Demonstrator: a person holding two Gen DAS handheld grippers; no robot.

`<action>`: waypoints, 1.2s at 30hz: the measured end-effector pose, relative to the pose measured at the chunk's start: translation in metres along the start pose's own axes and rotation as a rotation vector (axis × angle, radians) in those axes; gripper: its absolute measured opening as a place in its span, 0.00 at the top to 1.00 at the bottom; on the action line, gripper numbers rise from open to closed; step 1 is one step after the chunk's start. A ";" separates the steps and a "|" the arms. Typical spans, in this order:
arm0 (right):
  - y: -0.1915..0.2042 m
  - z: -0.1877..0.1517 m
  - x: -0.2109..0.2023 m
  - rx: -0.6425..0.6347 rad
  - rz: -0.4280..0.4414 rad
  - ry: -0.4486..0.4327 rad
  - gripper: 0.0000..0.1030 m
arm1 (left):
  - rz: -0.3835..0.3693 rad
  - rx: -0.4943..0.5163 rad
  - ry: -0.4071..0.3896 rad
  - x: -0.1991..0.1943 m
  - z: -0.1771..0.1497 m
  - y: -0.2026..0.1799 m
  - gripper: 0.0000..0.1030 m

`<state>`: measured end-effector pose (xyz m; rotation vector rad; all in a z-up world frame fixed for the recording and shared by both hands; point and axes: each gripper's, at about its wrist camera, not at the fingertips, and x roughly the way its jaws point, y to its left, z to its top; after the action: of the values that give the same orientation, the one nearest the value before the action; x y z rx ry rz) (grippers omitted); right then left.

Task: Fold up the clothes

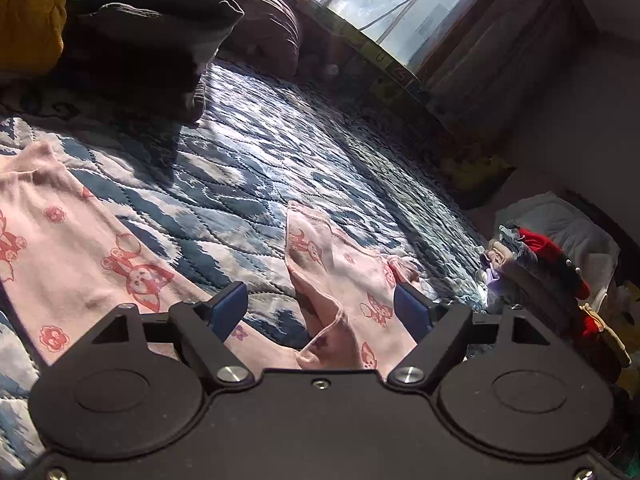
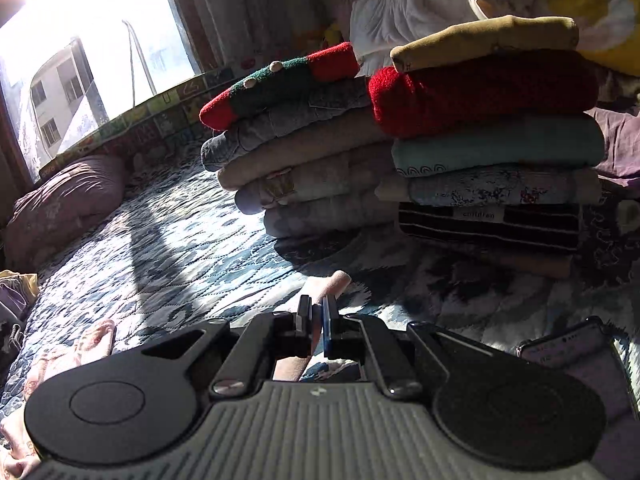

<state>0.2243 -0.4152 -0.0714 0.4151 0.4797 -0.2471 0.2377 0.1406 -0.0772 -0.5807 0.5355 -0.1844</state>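
A pink garment printed with red cartoon animals (image 1: 80,248) lies on the blue-and-white quilt (image 1: 256,160). One part spreads at the left, and a bunched fold (image 1: 340,280) lies between the blue pads of my left gripper (image 1: 320,308), which is open and above the cloth. In the right wrist view my right gripper (image 2: 318,320) is shut on a pink edge of the garment (image 2: 332,286), which pokes out past the fingertips. More pink cloth (image 2: 96,340) lies at the lower left there.
Two stacks of folded clothes (image 2: 304,160) (image 2: 496,140) stand on the quilt ahead of the right gripper. A dark pile (image 1: 152,40) and a pillow (image 1: 272,20) sit near the window. A phone (image 2: 568,352) lies at the right.
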 end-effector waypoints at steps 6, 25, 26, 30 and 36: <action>-0.017 -0.013 -0.009 -0.023 -0.078 0.000 0.93 | 0.009 0.008 0.003 0.002 -0.002 -0.001 0.22; 0.002 -0.038 -0.029 -0.233 -0.293 0.024 0.70 | 0.019 -0.015 -0.021 -0.002 0.005 0.004 0.22; 0.009 -0.036 -0.030 -0.242 -0.282 0.009 0.70 | 0.020 -0.013 -0.023 -0.002 0.007 0.004 0.22; 0.043 -0.026 -0.026 -0.267 -0.144 0.009 0.69 | 0.021 -0.025 -0.023 0.002 0.014 0.009 0.22; 0.100 -0.016 0.021 -0.218 0.098 0.158 0.64 | 0.002 0.008 0.061 0.032 0.033 0.013 0.24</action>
<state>0.2683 -0.3218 -0.0619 0.2453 0.6330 -0.0654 0.2821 0.1570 -0.0754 -0.5681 0.5940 -0.2022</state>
